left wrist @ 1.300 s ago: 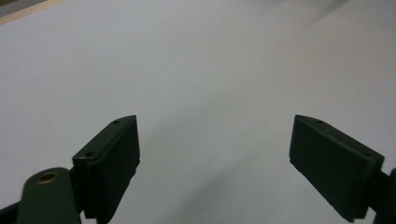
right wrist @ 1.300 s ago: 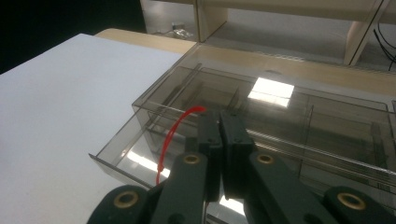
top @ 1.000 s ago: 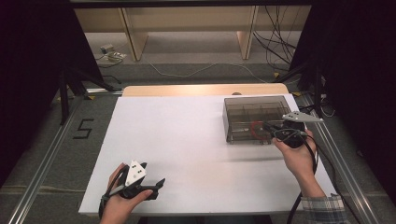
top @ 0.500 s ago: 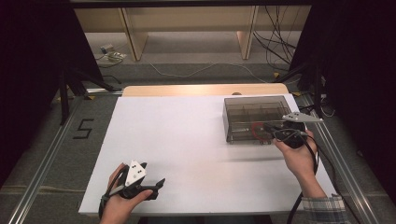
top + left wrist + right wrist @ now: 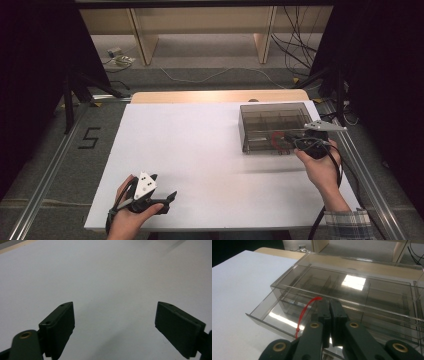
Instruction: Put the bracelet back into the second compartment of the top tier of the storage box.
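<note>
A smoky clear plastic box (image 5: 272, 116) with several compartments stands at the right back of the white table (image 5: 200, 150). In the right gripper view the box (image 5: 372, 290) has a low drawer (image 5: 262, 312) slid partly out toward me. A red cable tie (image 5: 305, 311) loops from the drawer front up to my right gripper (image 5: 329, 302), which is shut on the tie's upper end. From above, that right gripper (image 5: 288, 140) sits at the box's front right with the red cable tie (image 5: 276, 142) beside it. My left gripper (image 5: 167, 201) rests near the table's front left, its jaws wide open; in the left gripper view nothing lies in the left gripper (image 5: 115, 305).
A wooden strip (image 5: 220, 96) borders the table's back edge. Metal rails (image 5: 370, 170) run along both sides. On the floor lie a black "5" mark (image 5: 89, 137), cables (image 5: 295, 45) and wooden shelf legs (image 5: 142, 42).
</note>
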The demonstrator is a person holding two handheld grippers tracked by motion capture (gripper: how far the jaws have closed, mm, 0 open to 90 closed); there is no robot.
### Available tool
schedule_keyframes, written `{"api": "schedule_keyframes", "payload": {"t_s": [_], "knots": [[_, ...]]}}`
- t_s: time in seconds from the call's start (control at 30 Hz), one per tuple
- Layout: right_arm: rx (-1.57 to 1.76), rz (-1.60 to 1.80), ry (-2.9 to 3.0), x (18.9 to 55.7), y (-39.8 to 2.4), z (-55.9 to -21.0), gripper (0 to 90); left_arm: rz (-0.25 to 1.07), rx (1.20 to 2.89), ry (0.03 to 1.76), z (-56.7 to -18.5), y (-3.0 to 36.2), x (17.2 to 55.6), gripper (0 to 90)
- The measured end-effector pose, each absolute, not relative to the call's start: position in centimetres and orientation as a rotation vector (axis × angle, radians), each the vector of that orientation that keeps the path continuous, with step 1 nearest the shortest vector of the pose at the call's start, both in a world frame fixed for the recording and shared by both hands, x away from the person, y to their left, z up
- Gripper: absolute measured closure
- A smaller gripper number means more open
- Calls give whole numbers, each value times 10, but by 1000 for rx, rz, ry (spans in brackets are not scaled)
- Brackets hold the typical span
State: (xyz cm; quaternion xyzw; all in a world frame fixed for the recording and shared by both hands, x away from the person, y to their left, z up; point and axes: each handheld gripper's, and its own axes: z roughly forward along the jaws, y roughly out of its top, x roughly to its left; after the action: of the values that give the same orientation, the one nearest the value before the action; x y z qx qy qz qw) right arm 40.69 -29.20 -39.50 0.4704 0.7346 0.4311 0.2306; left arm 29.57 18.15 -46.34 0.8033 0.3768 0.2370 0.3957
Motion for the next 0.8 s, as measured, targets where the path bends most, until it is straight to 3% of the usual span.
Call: {"api": "schedule_keyframes", "payload": {"t_s": [0.8], "knots": [[1332,1105,2044,414,-293,-405,885,602,2040,950,-463,181,296,161]]}}
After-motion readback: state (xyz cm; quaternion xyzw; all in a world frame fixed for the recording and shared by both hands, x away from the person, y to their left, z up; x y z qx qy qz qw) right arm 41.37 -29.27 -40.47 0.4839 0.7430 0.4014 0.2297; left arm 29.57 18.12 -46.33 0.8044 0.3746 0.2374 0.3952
